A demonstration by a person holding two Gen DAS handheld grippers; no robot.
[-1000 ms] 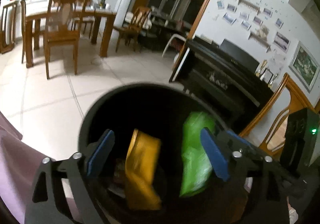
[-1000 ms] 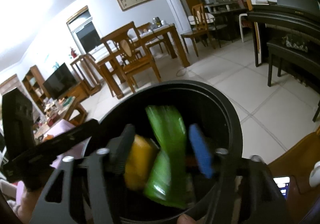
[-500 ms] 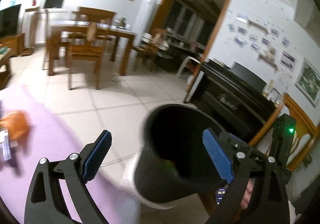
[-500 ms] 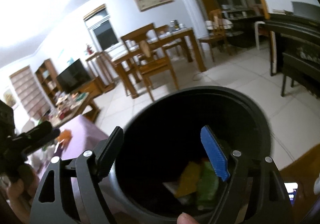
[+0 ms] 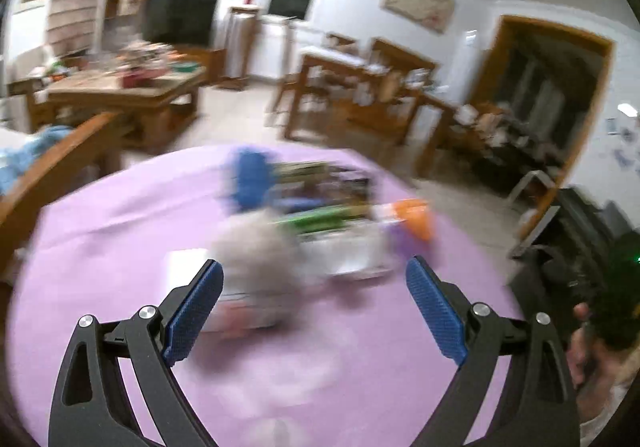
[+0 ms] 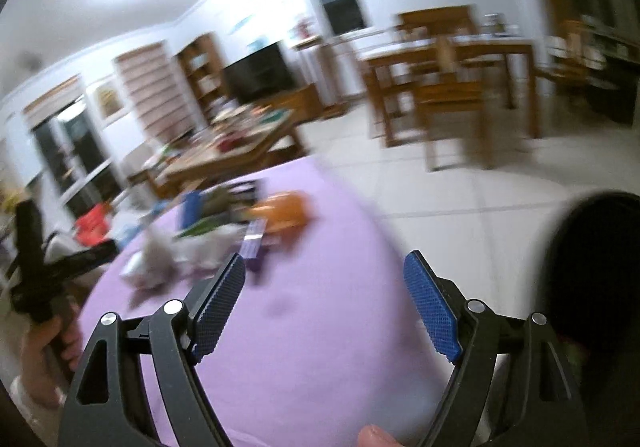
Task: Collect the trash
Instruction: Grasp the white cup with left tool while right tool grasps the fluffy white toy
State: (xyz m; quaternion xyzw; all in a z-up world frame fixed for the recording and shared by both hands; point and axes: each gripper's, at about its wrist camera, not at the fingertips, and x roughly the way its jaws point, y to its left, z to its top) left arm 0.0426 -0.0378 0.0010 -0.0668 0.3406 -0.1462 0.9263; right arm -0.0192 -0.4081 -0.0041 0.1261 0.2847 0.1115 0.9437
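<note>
Both views are motion-blurred. A pile of trash lies on a round table with a purple cloth [image 5: 328, 359]: a crumpled grey-white wad [image 5: 256, 259], an orange wrapper [image 5: 412, 219], a blue item [image 5: 250, 183] and green-edged packets [image 5: 320, 219]. My left gripper [image 5: 316, 311] is open and empty, just short of the grey wad. My right gripper [image 6: 324, 307] is open and empty over the purple cloth [image 6: 300, 367], with the orange wrapper [image 6: 286, 213] and the pile beyond it. The black trash bin [image 6: 596, 287] stands at the right edge of the right wrist view.
A wooden chair back [image 5: 52, 175] stands at the table's left. A cluttered coffee table [image 5: 132, 87] and a wooden dining table with chairs [image 6: 448, 79] stand on the tiled floor behind. The left gripper's handle [image 6: 36, 267] shows in the right wrist view.
Both grippers have swung left, away from the black bin with the yellow and green wrappers in it, to face the trash pile on the purple table. Both stay open.
</note>
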